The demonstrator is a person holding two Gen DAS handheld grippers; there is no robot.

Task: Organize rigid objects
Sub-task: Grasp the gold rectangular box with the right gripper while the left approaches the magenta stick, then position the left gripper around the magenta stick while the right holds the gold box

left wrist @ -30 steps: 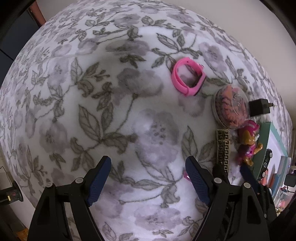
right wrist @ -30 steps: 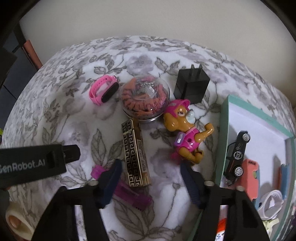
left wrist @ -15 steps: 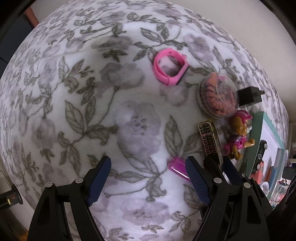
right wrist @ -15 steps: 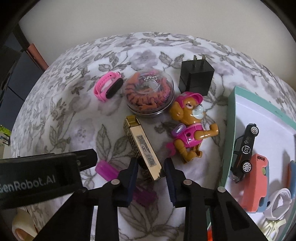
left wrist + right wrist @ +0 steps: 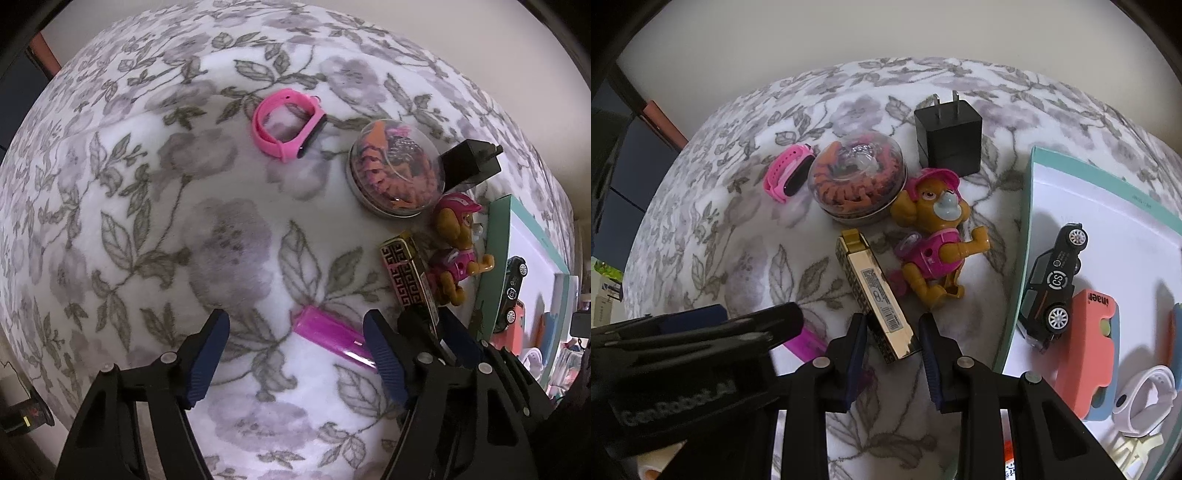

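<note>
The right gripper (image 5: pixel 892 334) pinches the near end of the gold patterned box (image 5: pixel 875 291), its jaws narrow on both sides. The left gripper (image 5: pixel 295 334) has jaws that have just been closing but stand wide, a magenta tube (image 5: pixel 330 336) lying between them untouched on the floral cloth (image 5: pixel 147 206). Beyond lie a toy dog (image 5: pixel 932 251), round tin (image 5: pixel 857 181), pink wristband (image 5: pixel 788 177) and black charger (image 5: pixel 949 144); the teal tray (image 5: pixel 1027 229) sits right.

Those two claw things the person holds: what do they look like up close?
Both are matte black plastic frames. The left gripper and right gripper each have two fingers faced with ribbed dark-blue pads, with small silver pivot screws. White GenRobot.AI lettering marks the left gripper's body.
</note>
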